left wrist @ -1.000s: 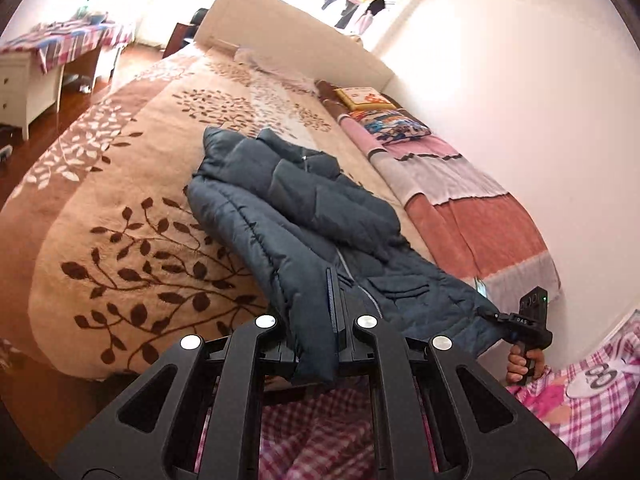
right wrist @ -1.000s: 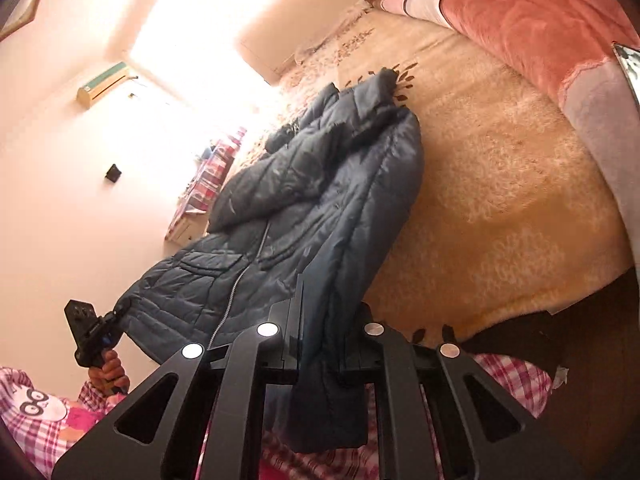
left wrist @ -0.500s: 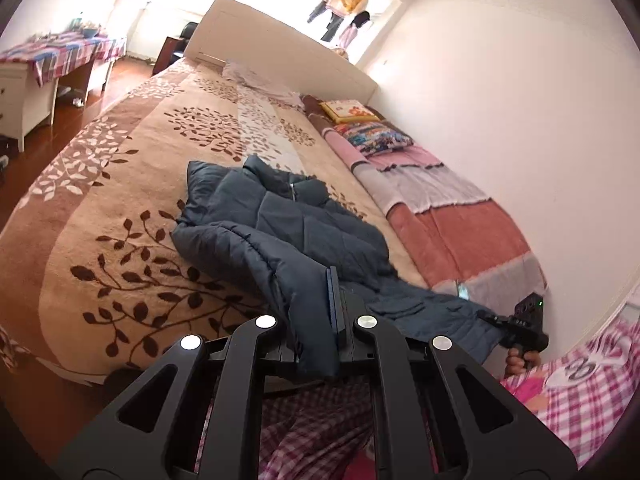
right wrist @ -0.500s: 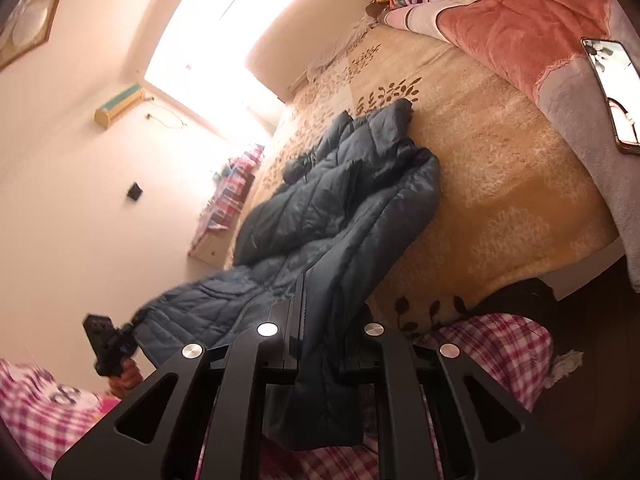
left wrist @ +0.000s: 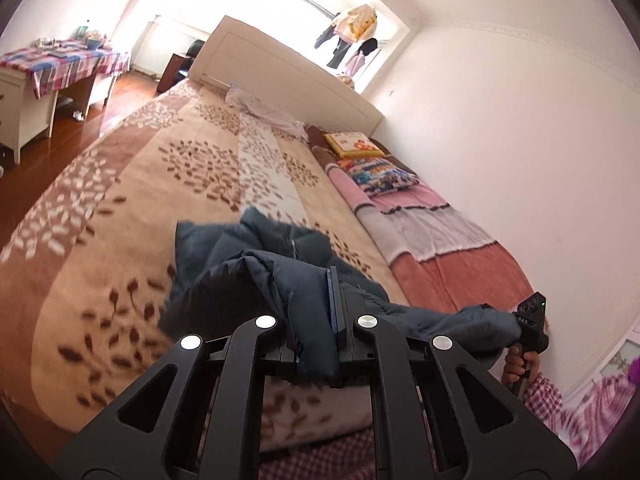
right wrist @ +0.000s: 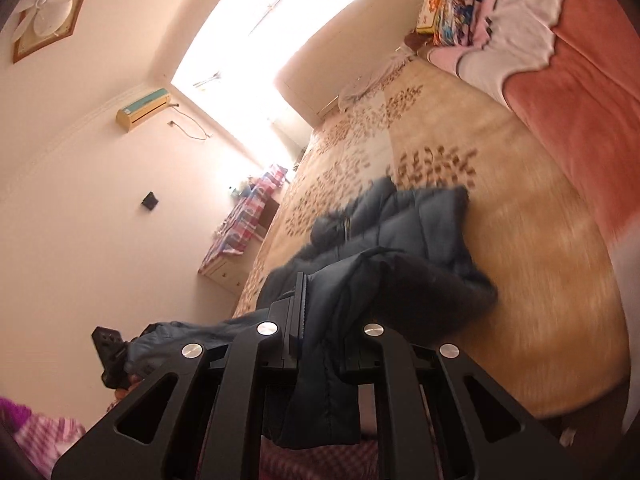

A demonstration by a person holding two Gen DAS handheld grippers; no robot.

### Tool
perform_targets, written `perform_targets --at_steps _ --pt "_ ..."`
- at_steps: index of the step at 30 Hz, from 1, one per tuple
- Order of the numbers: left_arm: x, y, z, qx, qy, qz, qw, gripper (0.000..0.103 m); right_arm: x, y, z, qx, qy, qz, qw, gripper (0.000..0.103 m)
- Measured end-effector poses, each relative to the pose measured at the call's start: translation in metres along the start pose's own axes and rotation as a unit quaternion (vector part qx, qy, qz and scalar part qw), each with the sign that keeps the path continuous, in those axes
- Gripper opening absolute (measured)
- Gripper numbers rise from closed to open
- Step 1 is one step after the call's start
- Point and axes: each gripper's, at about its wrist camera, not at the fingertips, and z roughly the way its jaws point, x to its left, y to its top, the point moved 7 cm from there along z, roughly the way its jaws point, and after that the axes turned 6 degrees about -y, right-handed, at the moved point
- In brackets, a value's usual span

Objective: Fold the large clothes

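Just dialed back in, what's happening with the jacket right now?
A person is folding a dark blue padded jacket on the bed. The left gripper and the right gripper are each clamped on the jacket's near edge, lifted off the bed. The far part, by the collar, lies bunched on the leaf-patterned blanket. The fold is not laid down yet.

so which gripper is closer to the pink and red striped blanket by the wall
Right. The right gripper holds the jacket hem beside the striped blanket's near end; the left gripper grips the hem further out over the brown leaf-print bedspread.
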Motion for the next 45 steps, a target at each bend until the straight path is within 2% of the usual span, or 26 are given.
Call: perform_targets --at_steps 7,13,17,23,27,30,31,32,33,34,35,36,37,39,42,45 --pt "0.034 0.069 0.078 -0.012 0.038 0.000 0.9992 0.010 -0.008 0.086 0.080 -0.001 -0.010 0.030 1.000 0.012" --pt "0.102 0.114 0.172 -0.012 0.095 -0.058 0.9938 0.010 -0.050 0.143 0.175 0.010 -0.056 0.081 0.995 0.012" --pt "0.156 0.117 0.237 0.013 0.130 -0.094 0.9869 0.010 -0.089 0.153 0.249 0.044 -0.095 0.101 0.989 0.012" --pt "0.209 0.105 0.295 0.039 0.161 -0.113 0.9796 0.010 -0.132 0.152 0.328 0.078 -0.130 0.118 0.981 0.012" --pt "0.236 0.089 0.317 0.061 0.182 -0.139 0.9715 0.014 -0.151 0.140 0.356 0.100 -0.151 0.116 0.976 0.012" --pt "0.248 0.078 0.324 0.072 0.187 -0.171 0.9647 0.015 -0.160 0.132 0.364 0.109 -0.152 0.126 0.974 0.014" --pt "0.250 0.077 0.324 0.073 0.186 -0.180 0.9632 0.016 -0.161 0.131 0.364 0.110 -0.149 0.133 0.974 0.019" --pt "0.251 0.077 0.324 0.073 0.184 -0.188 0.9621 0.019 -0.162 0.131 0.364 0.111 -0.139 0.148 0.973 0.021" --pt "0.249 0.079 0.322 0.070 0.180 -0.197 0.9611 0.024 -0.160 0.132 0.361 0.110 -0.132 0.160 0.972 0.027" --pt "0.247 0.082 0.320 0.066 0.176 -0.203 0.9610 0.027 -0.159 0.135 0.359 0.108 -0.120 0.173 0.972 0.038" --pt "0.243 0.086 0.317 0.063 0.169 -0.206 0.9618 0.036 -0.155 0.137 0.356 0.107 -0.110 0.180 0.972 0.044" --pt "0.239 0.090 0.315 0.058 0.165 -0.204 0.9632 0.043 -0.149 0.142 0.351 0.103 -0.090 0.188 0.973 0.061" --pt "0.232 0.096 0.311 0.048 0.160 -0.197 0.9659 0.048 -0.143 0.147 0.347 0.096 -0.075 0.193 0.974 0.072" --pt "0.222 0.107 0.303 0.030 0.161 -0.182 0.9695 0.066 -0.134 0.156 0.337 0.079 -0.070 0.191 0.976 0.079" --pt "0.205 0.121 0.286 -0.004 0.178 -0.148 0.9728 0.070 -0.124 0.165 0.321 0.052 -0.088 0.168 0.980 0.080" --pt "0.192 0.123 0.278 0.002 0.184 -0.133 0.9739 0.070 -0.119 0.167 0.306 0.038 -0.106 0.149 0.982 0.080"
